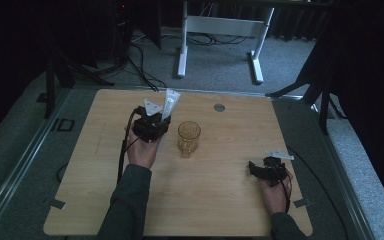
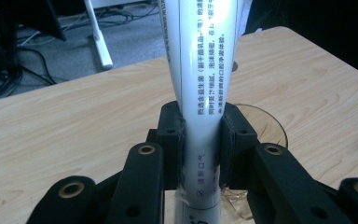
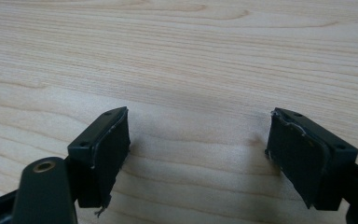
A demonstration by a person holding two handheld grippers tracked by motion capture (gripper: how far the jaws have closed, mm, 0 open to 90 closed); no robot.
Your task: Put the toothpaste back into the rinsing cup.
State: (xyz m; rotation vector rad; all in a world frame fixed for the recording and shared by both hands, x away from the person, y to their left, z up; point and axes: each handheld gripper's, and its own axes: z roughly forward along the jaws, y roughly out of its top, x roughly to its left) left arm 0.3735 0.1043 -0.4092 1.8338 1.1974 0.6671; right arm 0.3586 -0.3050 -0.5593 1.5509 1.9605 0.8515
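Note:
My left gripper [image 1: 156, 126] is shut on a white tube [image 1: 169, 104] with printed text, near its lower end. In the left gripper view the tube [image 2: 205, 70] rises steeply between the two black pads [image 2: 173, 135] of my left gripper [image 2: 200, 140]. An amber glass mug [image 1: 189, 137] stands on the wooden table [image 1: 220, 195] just right of that gripper; its rim [image 2: 270, 126] peeks out behind the right pad. My right gripper [image 1: 259, 168] rests low at the table's right front. In its own view the right gripper [image 3: 198, 149] stands open over bare wood, nothing between its fingers.
A small round grey disc [image 1: 219, 107] is set in the table's far edge. Behind the table stand a white desk frame [image 1: 220, 30], dark tripod legs and cables on grey carpet. A metal rail runs along each side of the table.

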